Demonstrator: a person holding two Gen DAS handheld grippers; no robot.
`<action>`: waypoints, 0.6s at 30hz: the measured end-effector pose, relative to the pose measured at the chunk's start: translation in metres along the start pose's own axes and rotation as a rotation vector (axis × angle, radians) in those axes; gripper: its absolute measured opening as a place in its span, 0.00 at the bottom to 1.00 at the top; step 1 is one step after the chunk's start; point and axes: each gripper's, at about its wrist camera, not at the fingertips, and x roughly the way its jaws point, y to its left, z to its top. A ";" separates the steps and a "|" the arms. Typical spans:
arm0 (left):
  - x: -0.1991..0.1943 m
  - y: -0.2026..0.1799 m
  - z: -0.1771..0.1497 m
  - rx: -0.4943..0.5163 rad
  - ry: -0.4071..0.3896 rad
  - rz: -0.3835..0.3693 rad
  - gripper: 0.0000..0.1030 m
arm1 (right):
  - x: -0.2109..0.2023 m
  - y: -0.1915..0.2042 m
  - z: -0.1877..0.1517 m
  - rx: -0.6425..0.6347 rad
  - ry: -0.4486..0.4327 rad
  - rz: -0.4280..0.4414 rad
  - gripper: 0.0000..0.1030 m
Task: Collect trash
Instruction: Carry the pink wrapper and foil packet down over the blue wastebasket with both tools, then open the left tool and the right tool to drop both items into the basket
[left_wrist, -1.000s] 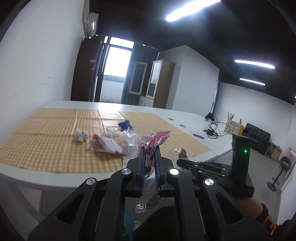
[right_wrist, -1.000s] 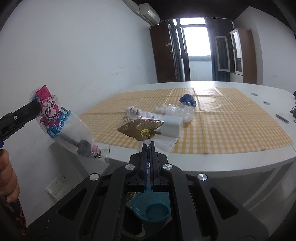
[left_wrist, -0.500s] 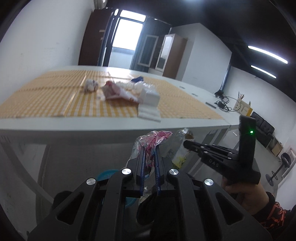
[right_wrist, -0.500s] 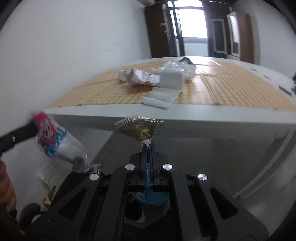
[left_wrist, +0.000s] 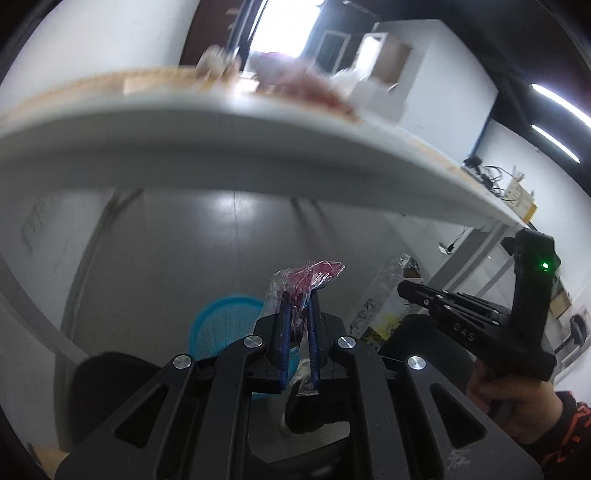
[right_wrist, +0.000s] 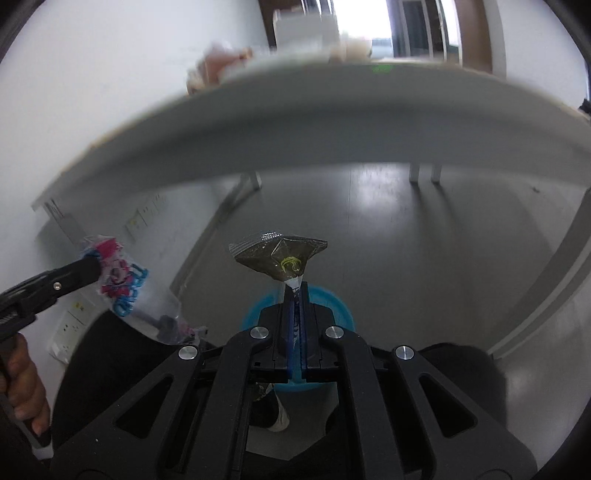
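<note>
I've got both grippers angled down below the table edge (left_wrist: 258, 147). My left gripper (left_wrist: 297, 306) pinches the pink wrapper (left_wrist: 310, 277); my right gripper (right_wrist: 294, 295) is clamped on the brown packet (right_wrist: 280, 258), blue basket (right_wrist: 332, 306) just beyond its fingertips.

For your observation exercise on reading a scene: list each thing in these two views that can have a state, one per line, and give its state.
left gripper: shut on the pink wrapper
pink wrapper: held, off the table
right gripper: shut on the brown wrapper
brown wrapper: held, above the basket
blue basket: upright on the floor, open-topped
table: more trash on top, blurred
</note>
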 end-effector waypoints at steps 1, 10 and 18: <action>0.012 0.007 -0.002 -0.026 0.013 -0.001 0.07 | 0.009 0.000 -0.002 -0.002 0.014 -0.001 0.02; 0.099 0.065 -0.014 -0.196 0.130 0.004 0.07 | 0.083 -0.023 -0.004 0.048 0.091 -0.071 0.02; 0.162 0.091 -0.012 -0.315 0.217 0.056 0.07 | 0.166 -0.033 -0.009 0.046 0.260 -0.084 0.02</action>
